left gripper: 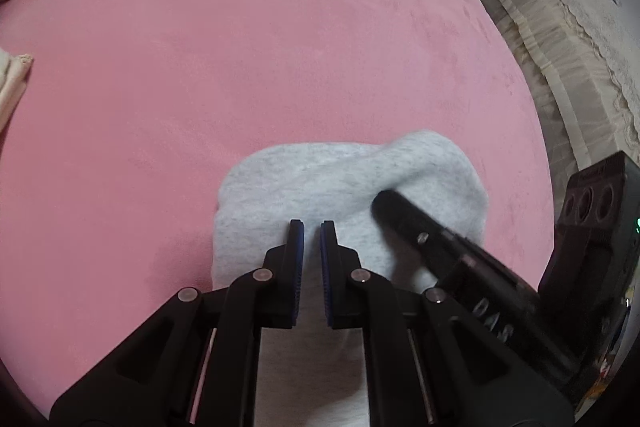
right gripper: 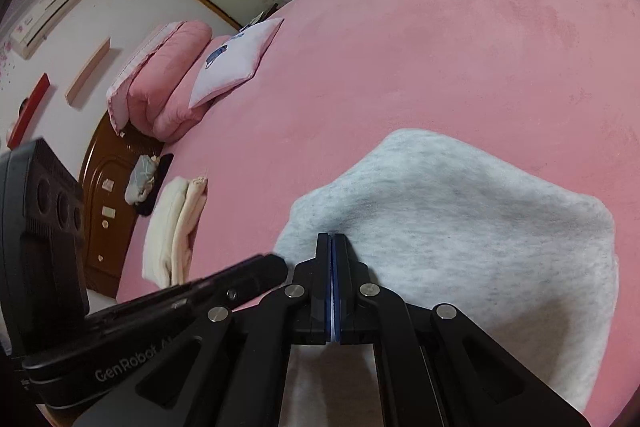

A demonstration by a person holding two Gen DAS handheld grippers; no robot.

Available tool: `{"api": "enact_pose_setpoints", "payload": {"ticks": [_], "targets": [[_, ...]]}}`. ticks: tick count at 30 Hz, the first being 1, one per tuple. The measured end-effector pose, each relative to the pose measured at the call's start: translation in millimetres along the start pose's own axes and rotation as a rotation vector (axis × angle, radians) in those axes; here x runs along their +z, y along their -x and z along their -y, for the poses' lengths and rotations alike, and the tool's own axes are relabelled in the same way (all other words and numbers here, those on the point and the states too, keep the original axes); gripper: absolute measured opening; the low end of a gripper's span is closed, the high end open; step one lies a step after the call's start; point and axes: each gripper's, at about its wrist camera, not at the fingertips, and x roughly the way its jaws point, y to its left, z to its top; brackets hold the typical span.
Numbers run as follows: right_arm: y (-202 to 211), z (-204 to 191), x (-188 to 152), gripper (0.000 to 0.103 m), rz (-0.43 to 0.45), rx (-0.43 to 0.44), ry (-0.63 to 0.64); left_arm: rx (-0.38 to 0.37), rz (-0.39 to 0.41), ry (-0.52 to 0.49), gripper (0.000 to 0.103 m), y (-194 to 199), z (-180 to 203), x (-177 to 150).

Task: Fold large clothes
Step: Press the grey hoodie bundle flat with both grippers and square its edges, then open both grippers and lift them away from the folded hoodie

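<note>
I'm looking down over the pink bed [left gripper: 280, 47], and the grey garment [left gripper: 320, 187] lies bunched on it at about six o'clock in my left wrist view, its rounded far edge toward twelve. My left gripper [left gripper: 312, 227] hangs above that grey cloth with its blue-lined jaws a narrow slit apart; I see only grey fabric behind the gap and no cloth pinched between the pads, so it has hold of nothing that I can make out. My right gripper [left gripper: 384, 203] slants in from four o'clock, its dark tip over the garment, blurred.

Switching to the right wrist view: the right gripper's jaws are pressed together, pad against pad, tips over the near left edge of the grey cloth. Whether a fold is caught between them I cannot tell. The garment spreads from centre toward four o'clock. The left gripper comes in from eight o'clock, its tip just beside my right fingers.

No bins or baskets here. At nine o'clock a folded cream pile [right gripper: 176, 227] sits at the bed's edge. At ten o'clock a white pillow [right gripper: 236, 61] leans on a rolled pink quilt [right gripper: 160, 83].
</note>
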Motion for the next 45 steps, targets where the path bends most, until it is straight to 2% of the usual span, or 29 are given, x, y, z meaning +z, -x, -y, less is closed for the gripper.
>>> {"api": "enact_pose_setpoints", "payload": {"ticks": [2, 3, 4, 6, 8, 11, 16, 19, 21, 23, 25, 26, 27, 28, 29, 32, 34, 37, 39, 42, 45], "targets": [[14.2, 28.5, -4.0, 0.000, 0.044, -0.073, -0.059, 0.002, -0.001, -0.027, 0.006, -9.1, 3.1, 0.5], [13.8, 45.7, -6.6, 0.000, 0.064, -0.139, -0.097, 0.007, -0.002, -0.036, 0.006, -14.6, 4.2, -0.5], [18.5, 63.8, -9.5, 0.000, 0.069, -0.212, -0.137, 0.011, -0.003, -0.043, 0.006, -18.3, 4.3, -0.9], [27.7, 99.5, -16.5, 0.000, 0.055, -0.292, -0.224, -0.011, -0.013, -0.029, 0.006, -28.3, 0.6, -1.9], [41.8, 127.0, -25.8, 0.000, 0.054, -0.277, -0.290, -0.046, -0.021, -0.008, 0.006, -32.4, -3.6, -1.8], [69.3, 134.2, -31.8, 0.000, 0.066, -0.292, -0.281, -0.034, -0.009, -0.034, 0.006, -31.0, -3.1, -6.9], [96.2, 97.5, -35.7, 0.000, 0.048, -0.439, -0.152, 0.019, 0.028, -0.050, 0.006, -5.1, 0.7, -25.6], [130.7, 73.3, -54.2, 0.000, 0.013, -0.406, -0.111, 0.021, 0.050, -0.043, 0.006, 20.9, 0.7, -44.6], [151.3, 61.9, -74.9, 0.009, -0.007, -0.374, -0.118, 0.036, 0.044, -0.048, 0.008, 35.3, 2.5, -64.4], [168.1, 55.5, -94.8, 0.028, -0.042, -0.370, -0.136, 0.053, 0.019, -0.048, 0.009, 43.4, 2.9, -82.2], [181.0, 48.7, -118.1, 0.039, -0.084, -0.372, -0.158, 0.064, -0.010, -0.042, 0.012, 48.3, 3.5, -98.6], [180.3, 42.5, -127.0, 0.042, -0.103, -0.374, -0.168, 0.072, -0.032, -0.045, 0.018, 50.1, 3.4, -109.0], [183.2, 42.9, -138.2, 0.044, -0.128, -0.377, -0.178, 0.083, -0.049, -0.047, 0.032, 51.6, 3.7, -117.3], [184.3, 42.2, -155.0, 0.053, -0.160, -0.386, -0.188, 0.097, -0.058, -0.048, 0.041, 54.7, 4.4, -127.1], [181.8, 32.8, -168.3, 0.065, -0.187, -0.396, -0.193, 0.107, -0.061, -0.049, 0.055, 58.6, 5.1, -136.2], [194.7, 22.3, -207.3, 0.071, -0.239, -0.417, -0.172, 0.132, -0.072, -0.056, 0.058, 67.1, 5.0, -155.1], [199.3, 11.3, -216.6, 0.072, -0.269, -0.448, -0.132, 0.155, -0.099, -0.061, 0.062, 73.4, 3.9, -167.5], [197.6, -8.2, -224.6, 0.083, -0.288, -0.483, -0.054, 0.181, -0.110, -0.073, 0.068, 86.8, 2.4, -176.0], [201.2, -17.7, -224.3, 0.086, -0.283, -0.500, -0.008, 0.201, -0.106, -0.083, 0.072, 102.6, -1.0, -182.0], [206.7, -43.6, -204.1, 0.087, -0.283, -0.498, 0.037, 0.219, -0.091, -0.098, 0.074, 122.8, 3.4, -179.6], [216.1, -67.7, -174.7, 0.089, -0.268, -0.477, 0.056, 0.190, -0.069, -0.114, 0.076, 144.1, 8.8, -174.9]]}}
